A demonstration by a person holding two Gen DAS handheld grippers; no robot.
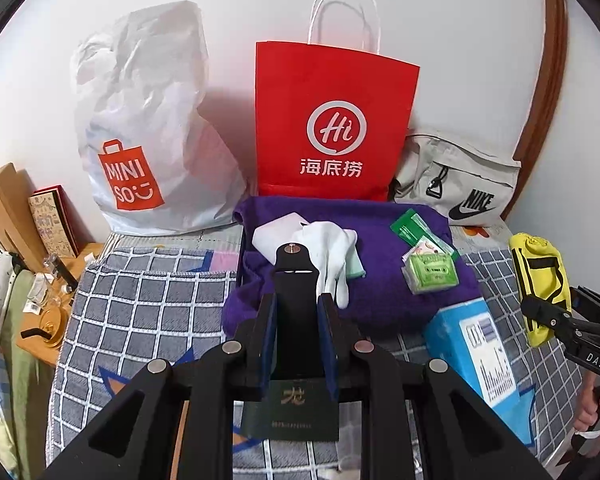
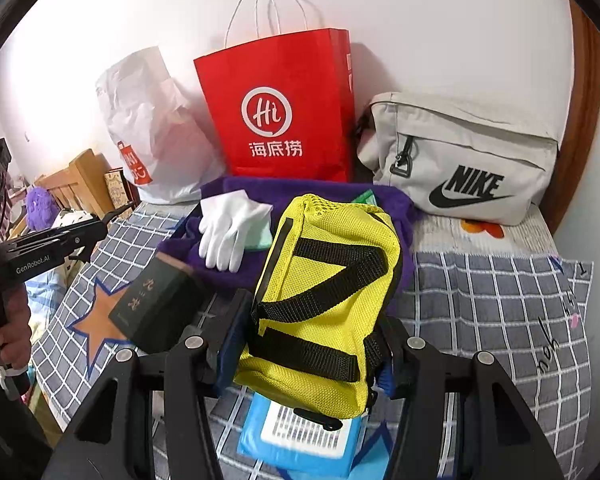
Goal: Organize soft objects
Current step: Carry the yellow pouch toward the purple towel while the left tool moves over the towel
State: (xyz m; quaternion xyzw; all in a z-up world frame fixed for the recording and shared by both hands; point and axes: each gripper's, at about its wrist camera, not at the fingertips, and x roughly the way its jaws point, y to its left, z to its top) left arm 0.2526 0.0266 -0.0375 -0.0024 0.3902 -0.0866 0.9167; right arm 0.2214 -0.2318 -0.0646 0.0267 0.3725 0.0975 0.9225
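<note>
Two tools are loaded: my left tool [image 1: 296, 312] clamps a dark box [image 1: 294, 360], my right tool [image 2: 312, 344] clamps a yellow mesh bag [image 2: 324, 300], both above the checked bed [image 2: 492, 304]. The limp bag may slip or snag the purple blanket [image 1: 380, 300].

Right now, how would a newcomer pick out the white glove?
Find the red paper bag against the wall; a purple blanket lies before it. The white glove rests on that blanket's left part, fingers toward the camera, the only hand-shaped item there.
</note>
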